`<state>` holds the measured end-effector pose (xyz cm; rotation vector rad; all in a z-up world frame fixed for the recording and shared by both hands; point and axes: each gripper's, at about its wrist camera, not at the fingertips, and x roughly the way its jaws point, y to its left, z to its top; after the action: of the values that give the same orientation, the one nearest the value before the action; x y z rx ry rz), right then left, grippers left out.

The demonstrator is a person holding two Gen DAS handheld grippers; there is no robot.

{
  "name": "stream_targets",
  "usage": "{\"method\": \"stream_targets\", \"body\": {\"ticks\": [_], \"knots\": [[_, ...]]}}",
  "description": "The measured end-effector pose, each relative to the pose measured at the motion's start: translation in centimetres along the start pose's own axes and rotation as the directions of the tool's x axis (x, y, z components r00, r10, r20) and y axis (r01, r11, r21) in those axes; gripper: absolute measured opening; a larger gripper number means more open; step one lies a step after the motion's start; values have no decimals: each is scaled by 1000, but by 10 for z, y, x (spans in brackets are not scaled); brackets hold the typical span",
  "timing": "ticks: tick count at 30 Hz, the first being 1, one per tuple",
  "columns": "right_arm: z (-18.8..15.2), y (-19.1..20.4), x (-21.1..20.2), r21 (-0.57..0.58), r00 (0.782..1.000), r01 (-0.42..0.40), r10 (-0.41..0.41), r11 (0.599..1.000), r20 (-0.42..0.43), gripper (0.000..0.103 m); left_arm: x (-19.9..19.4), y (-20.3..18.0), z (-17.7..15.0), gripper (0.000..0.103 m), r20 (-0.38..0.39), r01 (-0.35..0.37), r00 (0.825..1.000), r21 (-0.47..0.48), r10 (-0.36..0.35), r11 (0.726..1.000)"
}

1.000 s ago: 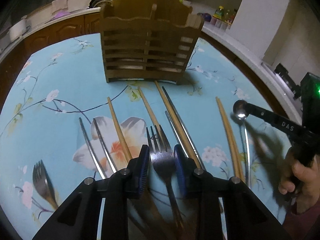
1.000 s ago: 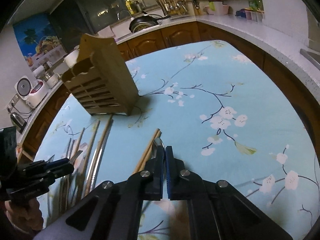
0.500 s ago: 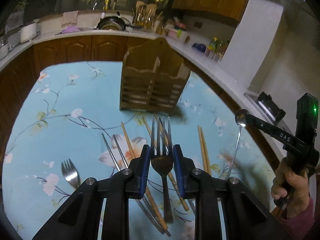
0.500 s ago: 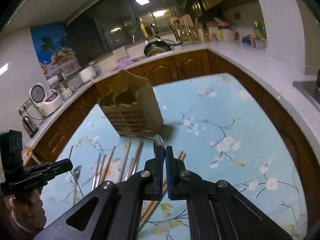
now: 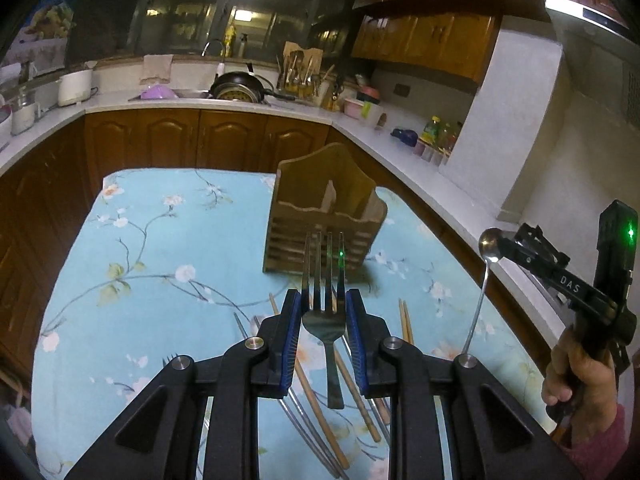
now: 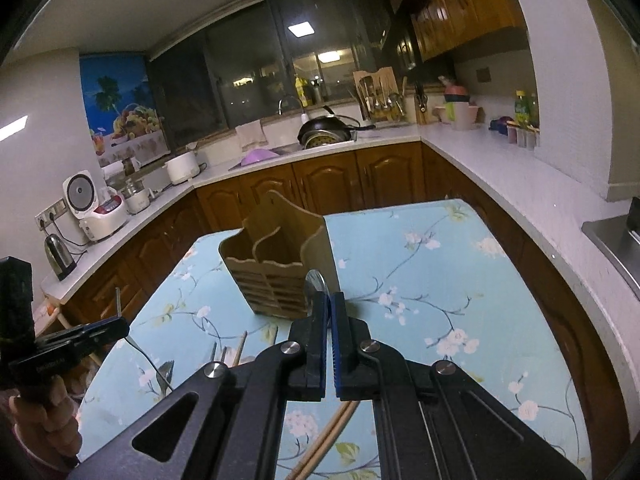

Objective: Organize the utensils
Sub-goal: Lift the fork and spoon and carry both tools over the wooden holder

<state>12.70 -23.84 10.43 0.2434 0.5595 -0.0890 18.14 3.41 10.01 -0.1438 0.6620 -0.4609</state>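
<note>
Left wrist view. Left gripper [image 5: 323,312] is clamped on a fork [image 5: 325,308], blue pads against the two edges of the fork's head. Fork's long axis runs along the fingers: tines point away from the camera toward the wooden utensil holder [image 5: 325,216], handle trails back between the finger bars, its end over the utensils lying below. The fork is held clear above the blue floral tablecloth [image 5: 160,272]. Holder stands upright on the cloth past the tines, with a divider visible inside. Loose chopsticks [image 5: 405,320] and metal pieces on the cloth are largely hidden under the gripper body; only the tine tips of a second fork [image 5: 170,359] show beside the left finger bar. At right, the right gripper [image 5: 505,245] pinches a spoon [image 5: 482,292] at the bowl; handle hangs down, its lower end cut off behind the left gripper's frame.

Right wrist view. Right gripper [image 6: 329,310] is closed, pads nearly meeting; only the spoon bowl's rim [image 6: 316,285] sticks out above the tips, edge-on, the rest hidden. Holder [image 6: 280,264] sits on the cloth ahead and a little left, two compartments visible. Left gripper [image 6: 120,326] at the left edge, seen side-on; fork tines [image 6: 117,300] rise thin above it, hard to resolve. Chopstick ends [image 6: 324,444] disappear beneath the gripper.
</note>
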Motion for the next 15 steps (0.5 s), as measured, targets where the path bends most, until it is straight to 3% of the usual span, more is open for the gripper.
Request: {"method": "stream_targets", "body": {"ticks": [15], "knots": [[59,7,31,-8,983,66,-64,998,169,2,25,10,71,21,134,-42,990,0,42,999]]}}
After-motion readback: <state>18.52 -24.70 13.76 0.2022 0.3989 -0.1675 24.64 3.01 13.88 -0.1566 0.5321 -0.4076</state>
